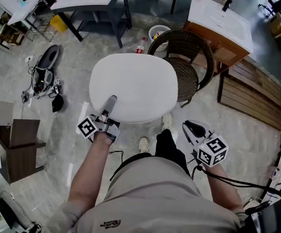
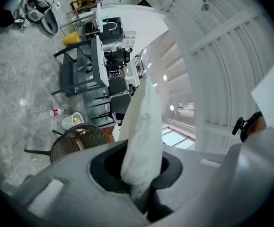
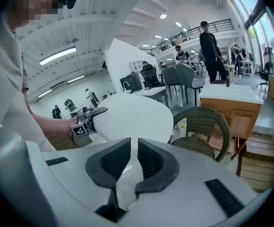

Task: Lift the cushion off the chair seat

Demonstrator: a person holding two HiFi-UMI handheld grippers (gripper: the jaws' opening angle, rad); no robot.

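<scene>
Shirt front fills the bottom of the head view, with a forearm running out to each side.

Left tongs at lower centre-left, marker cube just behind them. They are clamped on the near edge of the white cushion. In the left gripper view the tongs grip the cushion edge-on, and it rises out of the slot toward the top of the frame.

Cushion is rounded, plain white and sits at centre frame in the head view. It is up off the seat and overlaps only the left side of the wicker chair. The woven seat shows bare to the right of it. In the right gripper view the cushion hangs in the air at centre-left, and the chair stands separate at right.

Right tongs at lower right of the head view, well apart from the cushion. Their marker cube is nearest the body. In the right gripper view the tongs are closed to a narrow slot, pinching a whitish crumpled scrap low in the gap. Cannot tell what the scrap is.

Two light shoes are on the grey floor, under the cushion's near edge. A white bin stands behind the chair. A white tabletop on a wooden cabinet is at upper right.
</scene>
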